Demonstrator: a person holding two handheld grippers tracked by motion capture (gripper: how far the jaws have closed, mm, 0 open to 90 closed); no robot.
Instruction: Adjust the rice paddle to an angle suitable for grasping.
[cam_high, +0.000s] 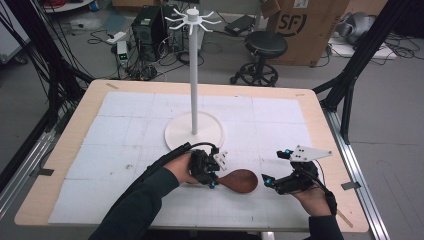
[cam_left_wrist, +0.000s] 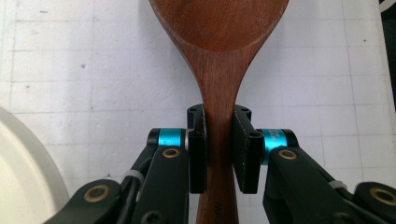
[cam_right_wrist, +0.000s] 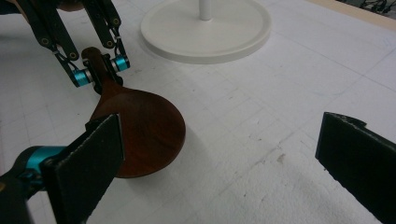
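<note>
A dark brown wooden spoon (cam_high: 241, 180) lies low over the white mat near the table's front, bowl pointing right. My left gripper (cam_high: 212, 181) is shut on its handle; in the left gripper view the pads (cam_left_wrist: 243, 154) press both sides of the spoon (cam_left_wrist: 219, 70) neck. The right gripper view shows the spoon (cam_right_wrist: 140, 130) bowl just past its own left pad, with the left gripper (cam_right_wrist: 100, 70) clamped on the handle. My right gripper (cam_high: 274, 167) stands open to the right of the bowl, jaws wide apart, nothing between them (cam_right_wrist: 219, 158).
A white stand (cam_high: 194, 129) with a round base, tall pole and hooked arms on top rises at the mat's middle, just behind the spoon. Its base (cam_right_wrist: 205, 28) lies beyond both grippers. A stool, boxes and cables sit on the floor behind the table.
</note>
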